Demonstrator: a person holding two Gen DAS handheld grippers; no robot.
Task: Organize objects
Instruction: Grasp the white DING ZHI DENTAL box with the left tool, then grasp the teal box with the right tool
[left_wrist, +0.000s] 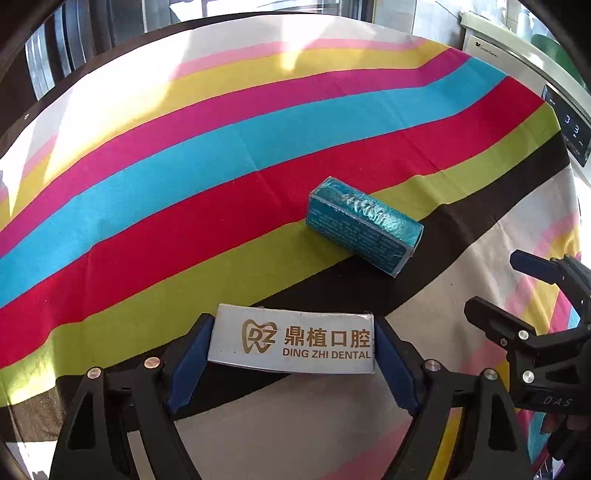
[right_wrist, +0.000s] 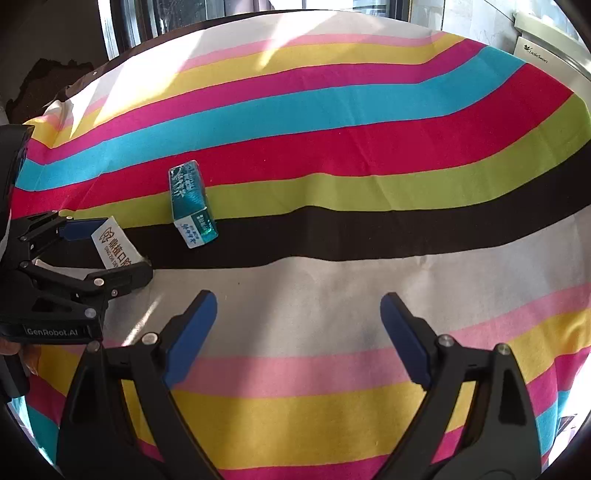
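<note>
White box (left_wrist: 291, 338) reads "DING ZHI DENTAL"; left tool (right_wrist: 110, 251) "GenRobot.AI".

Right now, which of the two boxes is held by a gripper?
The white Ding Zhi Dental box, clamped in the left gripper; the teal box lies free on the striped cloth.

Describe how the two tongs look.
Both tongs, left and right, are black angular frames with silver round bolts and flat blue pads. The left body reads "GenRobot.AI"; the right's body shows "DAS". No cables or sleeves are visible.
</note>
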